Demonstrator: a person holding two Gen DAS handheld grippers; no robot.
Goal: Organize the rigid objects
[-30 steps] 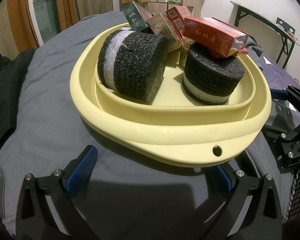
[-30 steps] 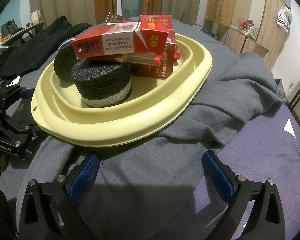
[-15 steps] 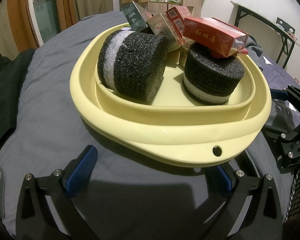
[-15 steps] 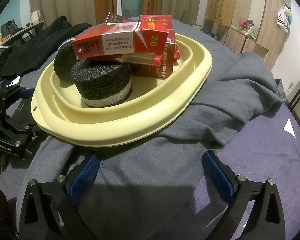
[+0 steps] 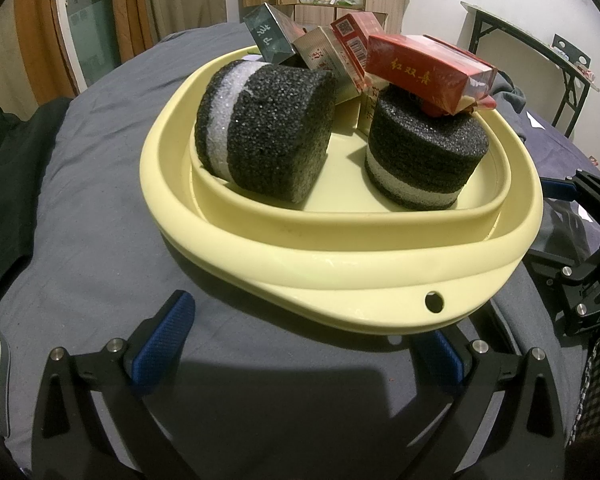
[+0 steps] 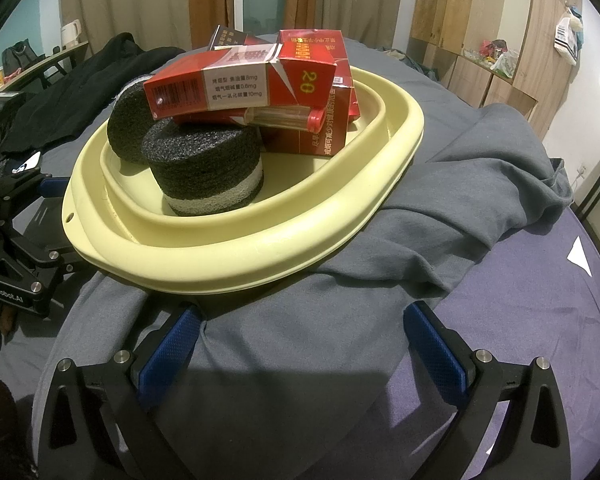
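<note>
Resting on a grey blanket [image 5: 100,208] over a bed: yellow basin [image 5: 340,272] with two black foam blocks [image 5: 266,136] and red cartons [image 5: 424,70]. Left gripper [image 5: 300,344] spread wide, empty, near the rim. Right gripper [image 6: 300,344] likewise spread; only its view shows purple sheet [image 6: 540,320], wooden cabinets [image 6: 480,40].

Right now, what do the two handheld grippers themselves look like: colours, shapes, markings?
Both match: the left gripper and the right gripper have black angular finger frames with triangular cut-outs, silver bolt heads and blue textured pads. Seen from the right wrist view, the left unit's black body carries white lettering, GenRobot.AI. No sleeves or cables show clearly.
</note>
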